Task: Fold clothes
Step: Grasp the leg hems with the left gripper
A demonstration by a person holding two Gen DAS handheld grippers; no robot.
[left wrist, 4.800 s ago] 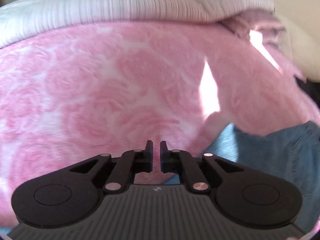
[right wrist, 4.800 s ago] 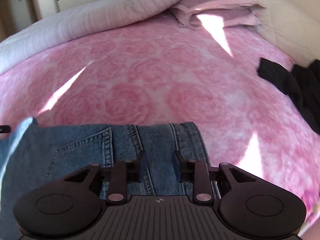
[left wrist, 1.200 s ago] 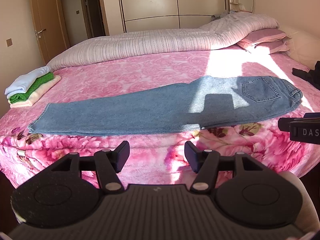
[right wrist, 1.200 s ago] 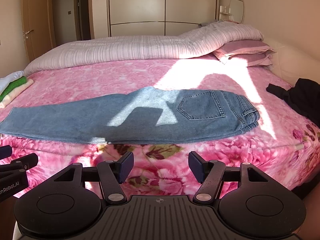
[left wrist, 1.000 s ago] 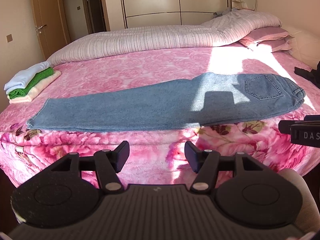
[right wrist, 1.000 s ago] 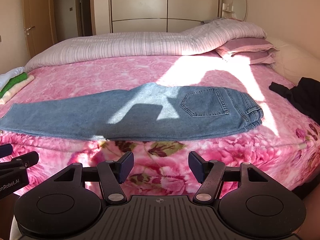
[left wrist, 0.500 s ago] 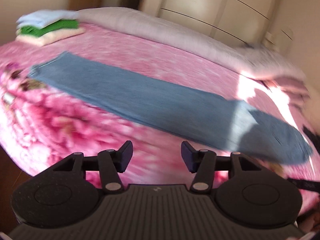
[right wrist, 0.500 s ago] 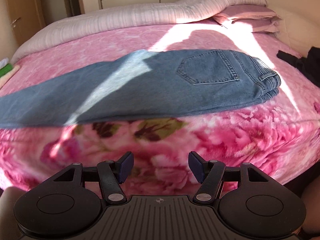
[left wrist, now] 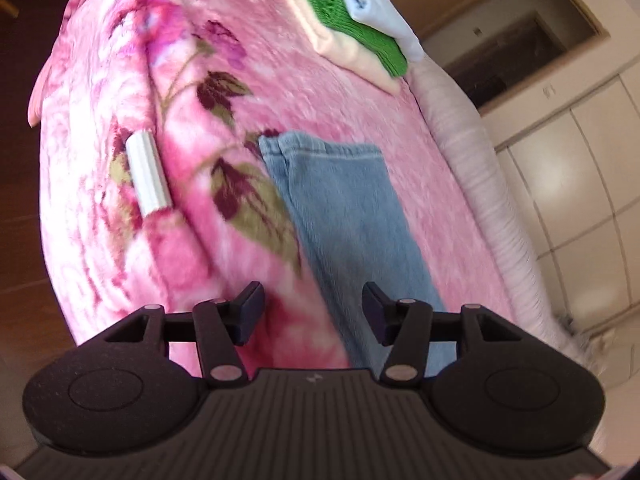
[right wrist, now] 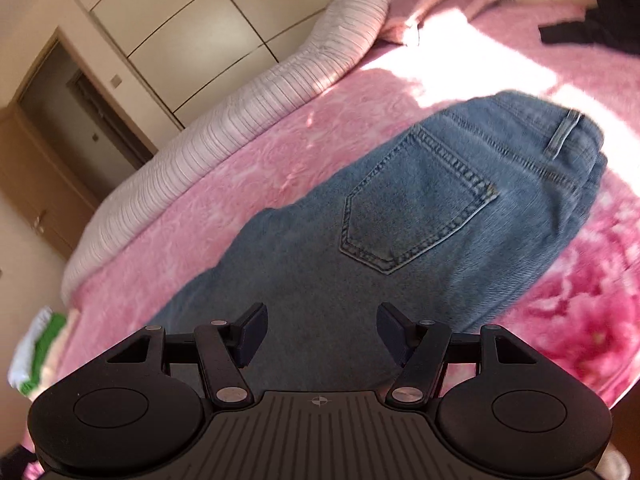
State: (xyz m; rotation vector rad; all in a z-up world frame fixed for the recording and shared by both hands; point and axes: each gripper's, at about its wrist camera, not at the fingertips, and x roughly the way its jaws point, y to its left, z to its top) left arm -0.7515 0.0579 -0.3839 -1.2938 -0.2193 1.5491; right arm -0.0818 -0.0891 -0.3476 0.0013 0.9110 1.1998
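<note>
I see the jeans [right wrist: 400,240] lying flat and full length on the pink bedspread [left wrist: 340,80], folded leg over leg, their long axis running from the waistband at the upper right of the right wrist frame to the hem [left wrist: 320,148] at the middle of the left wrist frame. My right gripper [right wrist: 320,330] hovers over the seat, fingers apart and empty, the back pocket [right wrist: 416,200] just ahead. My left gripper [left wrist: 312,306], also spread and empty, points along the leg toward the hem, so each end has its own nearer gripper. A stack of folded clothes [left wrist: 348,20] sits beyond.
</note>
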